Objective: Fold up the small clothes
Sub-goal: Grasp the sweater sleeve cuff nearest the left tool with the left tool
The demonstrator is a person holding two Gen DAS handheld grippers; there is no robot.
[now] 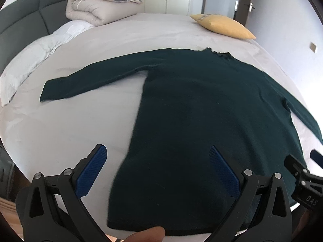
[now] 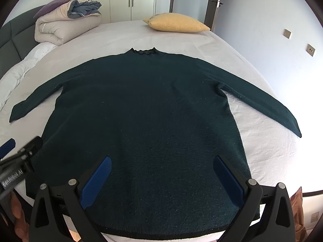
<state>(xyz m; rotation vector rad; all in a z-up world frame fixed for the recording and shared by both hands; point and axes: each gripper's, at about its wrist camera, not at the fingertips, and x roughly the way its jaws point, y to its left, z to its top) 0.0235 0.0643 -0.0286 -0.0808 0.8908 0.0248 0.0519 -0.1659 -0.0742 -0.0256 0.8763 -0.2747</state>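
Observation:
A dark green long-sleeved sweater lies flat on the bed, sleeves spread out, neck pointing away; it fills the right wrist view. My left gripper is open and empty above the sweater's hem near its left side. My right gripper is open and empty above the hem, over the lower middle of the body. The right gripper shows at the right edge of the left wrist view, and the left gripper shows at the left edge of the right wrist view.
The bed sheet is pale and slightly creased. A folded duvet with a purple pillow sits at the far left by the dark headboard. A yellow pillow lies at the far edge. Wardrobes and a door stand behind.

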